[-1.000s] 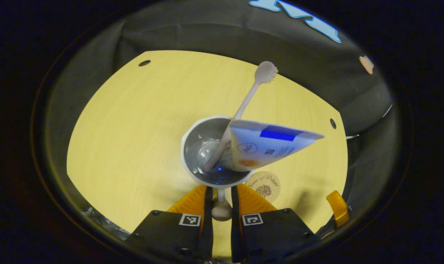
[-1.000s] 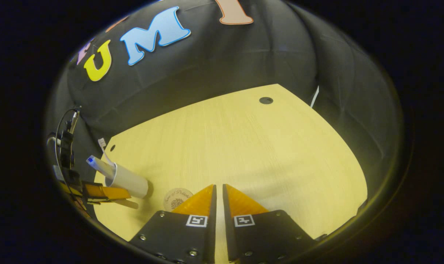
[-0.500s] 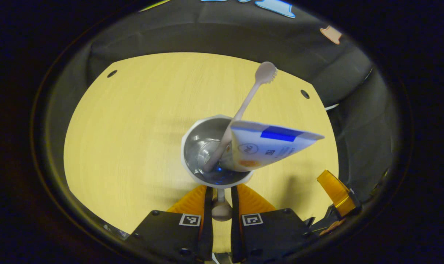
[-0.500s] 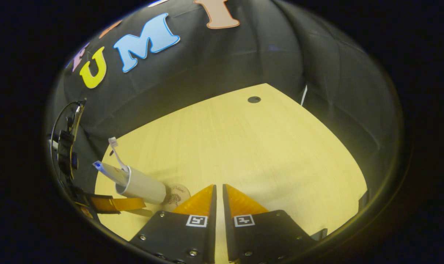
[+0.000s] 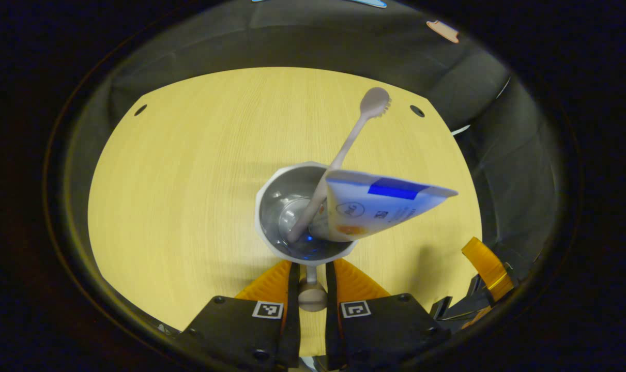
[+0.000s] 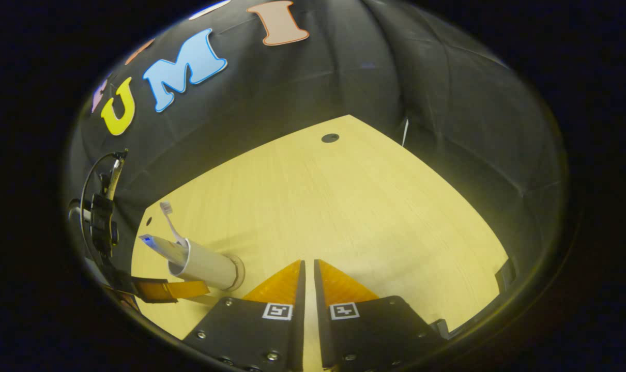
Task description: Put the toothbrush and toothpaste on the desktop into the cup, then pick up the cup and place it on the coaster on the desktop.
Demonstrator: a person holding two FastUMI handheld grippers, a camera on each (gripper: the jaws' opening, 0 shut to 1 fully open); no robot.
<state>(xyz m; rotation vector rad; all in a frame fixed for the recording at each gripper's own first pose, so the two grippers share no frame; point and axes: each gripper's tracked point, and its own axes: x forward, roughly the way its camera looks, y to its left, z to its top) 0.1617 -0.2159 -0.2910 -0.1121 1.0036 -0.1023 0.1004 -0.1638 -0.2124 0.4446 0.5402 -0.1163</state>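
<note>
Pale wood desktop [image 5: 178,170] carries 1 cup [image 5: 271,204] holding 1 toothbrush [image 5: 344,150] and 1 toothpaste [image 5: 380,206] tube (its print too small to read). The left gripper [image 5: 311,281] pinches the cup's handle, cup just ahead. The right gripper [image 6: 307,276] is closed, holding nothing, the cup [image 6: 207,264] at its left.

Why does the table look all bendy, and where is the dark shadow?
Left gripper view: the fisheye lens curves the table edges; a soft shadow lies right of the cup. Right gripper view: the table bows too, and the cup looks tipped near the rim.
</note>
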